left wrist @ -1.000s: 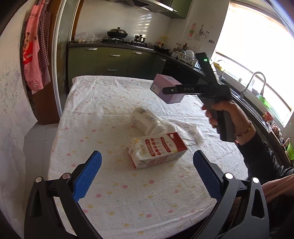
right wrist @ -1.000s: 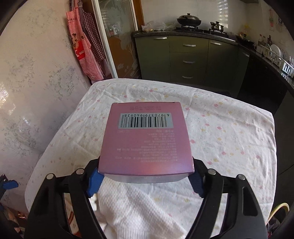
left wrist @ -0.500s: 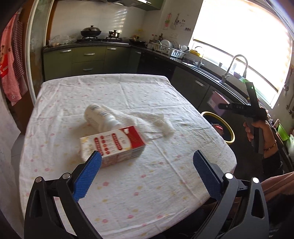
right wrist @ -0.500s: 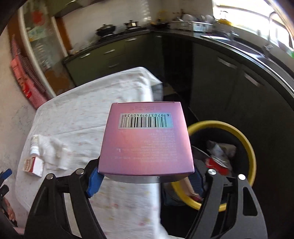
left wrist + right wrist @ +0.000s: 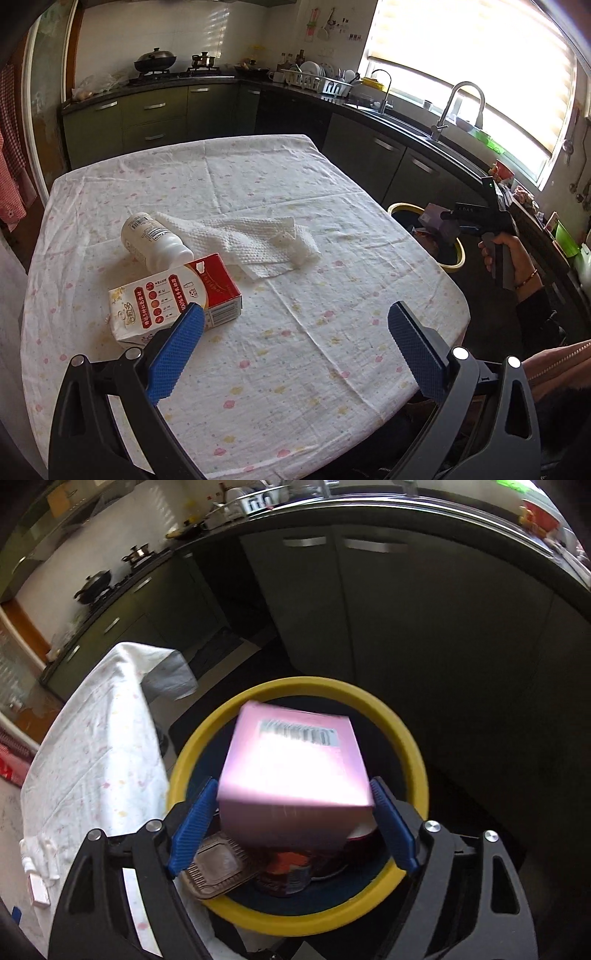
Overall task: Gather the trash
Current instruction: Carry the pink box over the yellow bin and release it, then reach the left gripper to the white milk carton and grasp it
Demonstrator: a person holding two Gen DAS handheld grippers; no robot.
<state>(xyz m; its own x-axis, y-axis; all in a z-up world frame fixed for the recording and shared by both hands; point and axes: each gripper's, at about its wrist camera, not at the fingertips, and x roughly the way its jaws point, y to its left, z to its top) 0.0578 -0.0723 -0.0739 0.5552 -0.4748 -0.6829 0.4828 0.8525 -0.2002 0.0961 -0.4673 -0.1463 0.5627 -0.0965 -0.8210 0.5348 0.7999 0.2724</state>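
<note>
- Left wrist view, count: one red-and-white carton [image 5: 173, 306], one white bottle [image 5: 155, 240] and one crumpled paper towel [image 5: 251, 240] lie on the cloth-covered tabletop [image 5: 314, 362].
- The bottle lies on its side. Its cap end touches the carton and its body rests on the towel's edge.
- The left gripper [image 5: 295, 310] has its two blue fingers spread wide with nothing between them. The carton lies just beyond the left fingertip, which covers its near corner.
- Past the tabletop's far right edge stands one yellow-rimmed bin [image 5: 456, 254], mostly hidden by the tabletop.
- A hand [image 5: 509, 254] holds the right gripper [image 5: 476, 218] over the bin, with one pink box [image 5: 432, 218] at its front, small and dim.
- Right wrist view: the pink box [image 5: 295, 771] hangs tilted between the fingertips of the right gripper [image 5: 292, 786], directly above the opening of the bin [image 5: 413, 753].
- The box is motion-blurred and its barcode is unreadable. I cannot tell whether the fingers [image 5: 192, 827] grip it or have let go.
- Inside the bin, one brown tray [image 5: 218, 867] and one can [image 5: 291, 878] show beneath the box, partly hidden.
</note>
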